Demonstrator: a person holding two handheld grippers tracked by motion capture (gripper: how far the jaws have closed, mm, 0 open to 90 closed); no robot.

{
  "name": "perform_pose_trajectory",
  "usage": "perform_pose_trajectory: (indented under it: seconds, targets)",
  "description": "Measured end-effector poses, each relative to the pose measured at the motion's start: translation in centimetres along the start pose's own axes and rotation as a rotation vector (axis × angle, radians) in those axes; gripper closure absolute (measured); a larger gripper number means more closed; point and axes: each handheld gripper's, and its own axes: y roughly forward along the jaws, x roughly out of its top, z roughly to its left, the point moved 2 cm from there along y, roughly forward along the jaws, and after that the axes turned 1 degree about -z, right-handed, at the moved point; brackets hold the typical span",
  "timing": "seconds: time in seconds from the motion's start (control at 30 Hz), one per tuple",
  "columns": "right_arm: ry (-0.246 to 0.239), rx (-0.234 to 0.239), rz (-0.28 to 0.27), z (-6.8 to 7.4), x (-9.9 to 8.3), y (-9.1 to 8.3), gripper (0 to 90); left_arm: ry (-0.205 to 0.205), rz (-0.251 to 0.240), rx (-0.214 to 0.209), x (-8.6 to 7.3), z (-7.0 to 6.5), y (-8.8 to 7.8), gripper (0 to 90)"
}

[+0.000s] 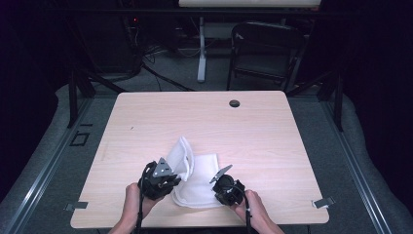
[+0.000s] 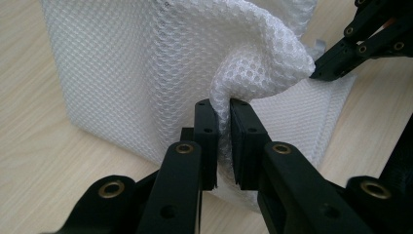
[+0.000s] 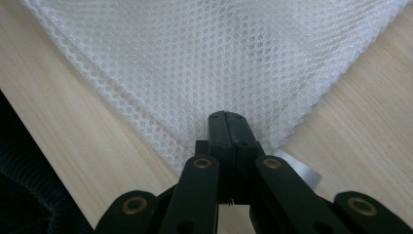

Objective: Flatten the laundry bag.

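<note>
A white mesh bag (image 1: 195,178) lies on the table (image 1: 272,146) near the middle of its near edge. The cloth is a fine honeycomb net, soft and limp, mostly flat, with one part lifted into a rounded fold toward the left.

In the left gripper view the weave reads as small hexagonal cells, and a bulging hump of the mesh bag (image 2: 234,63) rises from between the black jaws. The left gripper (image 2: 223,141) is clamped on that fold, its two flat pads pressed against the cloth with only the pinched net between them. At the upper right of this view the tip of the other gripper meets the bag's far edge.

The right gripper view gives the flat part instead: a corner of the mesh bag (image 3: 209,63) spread on the pale wood grain, doubled layers showing through each other. The right gripper (image 3: 228,127) has its jaws pressed together right at that corner (whether cloth is caught between them I cannot tell), and a small shiny tab (image 3: 302,170) pokes out beside them.

The high view shows both hands at the near edge, the left gripper (image 1: 168,179) at the bag's left side and the right gripper (image 1: 221,184) at its near right corner. The table is light wood laminate with rounded corners and a dark round hole (image 1: 234,103) near the far edge. A black folding chair (image 1: 265,48) stands beyond it.
</note>
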Motion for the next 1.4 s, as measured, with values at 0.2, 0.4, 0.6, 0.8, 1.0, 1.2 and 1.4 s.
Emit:
perform_pose_trajectory:
  seconds: [0.2, 0.4, 0.6, 0.8, 1.0, 1.2, 1.4]
  targets:
    - [0.015, -0.013, 0.007, -0.3, -0.2, -0.2, 90.0, -0.015, 0.002, 0.002, -0.3, 0.4, -0.3, 82.7]
    - [0.027, -0.022, 0.004, -0.4, -0.4, -0.2, 90.0, -0.038, 0.008, 0.001, -0.8, 0.9, -0.8, 82.9]
    - [0.036, -0.02, 0.006, -0.5, -0.5, -0.3, 90.0, -0.063, 0.021, 0.006, -1.2, 1.5, -0.9, 83.1]
    - [0.044, -0.019, 0.009, -0.6, -0.7, -0.4, 90.0, -0.086, 0.042, 0.008, -1.7, 1.9, -1.1, 83.7]
    - [0.046, -0.022, 0.009, -0.7, -0.7, -0.4, 90.0, -0.105, 0.062, 0.001, -2.3, 2.3, -1.3, 83.9]
    - [0.046, -0.019, 0.011, -0.8, -0.7, -0.5, 90.0, -0.121, 0.086, -0.017, -2.8, 2.6, -1.5, 82.6]
    - [0.048, -0.017, 0.013, -0.9, -0.8, -0.5, 90.0, -0.128, 0.105, -0.031, -3.4, 2.7, -2.1, 78.9]
